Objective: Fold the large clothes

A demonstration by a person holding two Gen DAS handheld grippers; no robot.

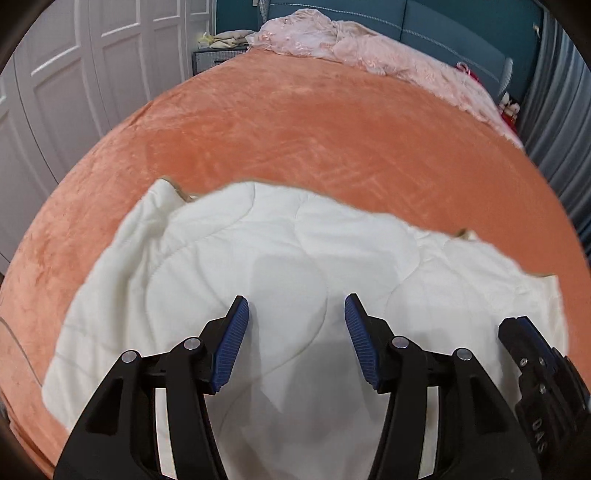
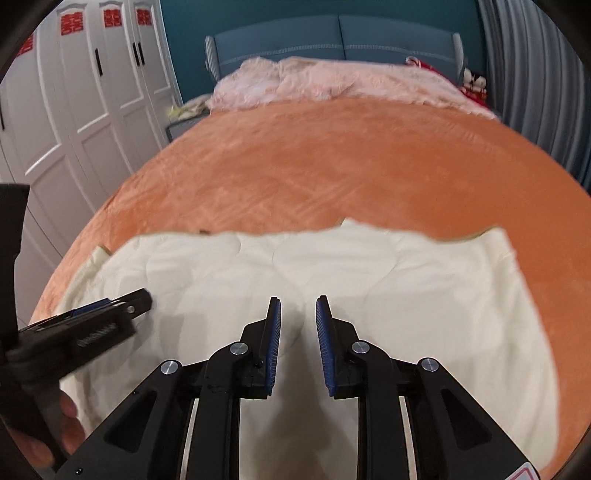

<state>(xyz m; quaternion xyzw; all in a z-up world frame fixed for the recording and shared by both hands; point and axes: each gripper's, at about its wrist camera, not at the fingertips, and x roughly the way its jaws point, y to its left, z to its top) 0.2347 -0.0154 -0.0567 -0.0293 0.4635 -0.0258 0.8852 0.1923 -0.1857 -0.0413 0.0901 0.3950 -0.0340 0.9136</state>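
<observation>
A white quilted garment (image 1: 280,236) lies spread in a folded slab on the orange bed cover (image 1: 295,133); it also fills the lower half of the right wrist view (image 2: 369,273). My left gripper (image 1: 296,299) hovers over the garment's middle, open, with only cloth beneath and nothing between its blue pads (image 1: 232,343). Close on its right is my right gripper (image 1: 517,326), seen edge-on. In its own view the right gripper (image 2: 297,299) stands open by a narrow gap above the cloth, holding nothing. The left gripper (image 2: 142,297) shows at the left there, with a hand (image 2: 66,424) on its handle.
A pink fluffy blanket (image 2: 332,79) is heaped at the bed's head against a blue headboard (image 2: 332,35). White wardrobe doors (image 2: 92,92) line the left side, and a grey curtain (image 2: 535,74) hangs on the right. A small nightstand (image 1: 210,59) sits by the headboard.
</observation>
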